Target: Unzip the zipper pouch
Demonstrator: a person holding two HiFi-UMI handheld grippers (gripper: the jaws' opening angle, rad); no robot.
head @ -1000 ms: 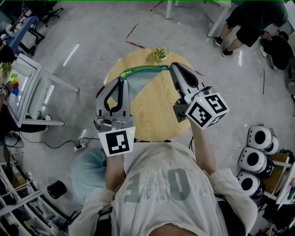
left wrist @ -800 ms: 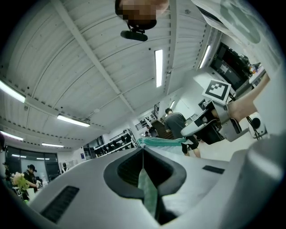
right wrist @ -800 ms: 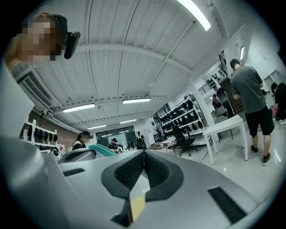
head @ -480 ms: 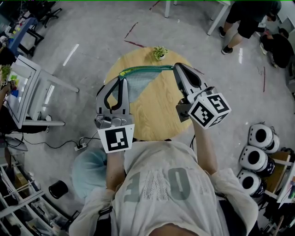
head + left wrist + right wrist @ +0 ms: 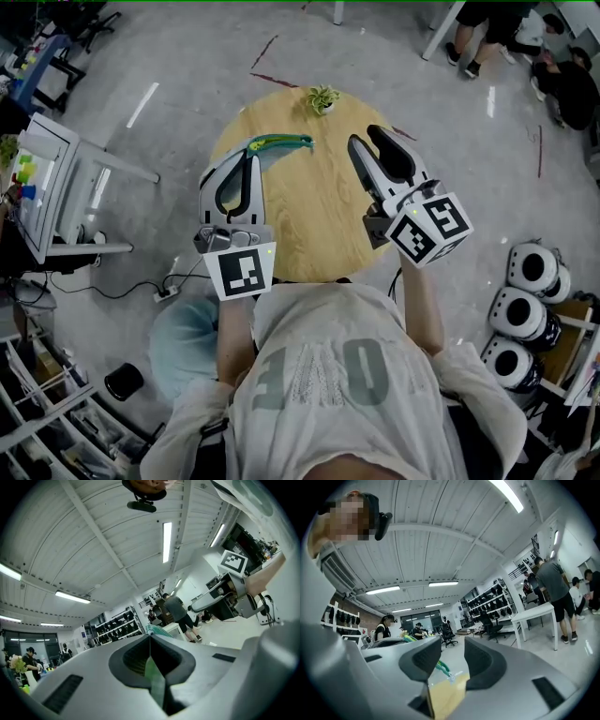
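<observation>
The round, pale wooden tabletop (image 5: 309, 216) fills my head view. My left gripper (image 5: 251, 157) hangs over its far left edge, jaws closed on a thin fold of the pouch (image 5: 279, 142). My right gripper (image 5: 366, 139) is level over the far right part. Its jaws have just been opening and stand apart, with only bare wood in the gap. The pouch is soft and limp, with a ribbed green zipper band. Its long axis runs from the left jaws along the far edge toward the right jaws, and its free end stops short of them. If the zipper needs another pull, I judge the right gripper must go left. A small plant (image 5: 323, 97) sits at the far edge.
</observation>
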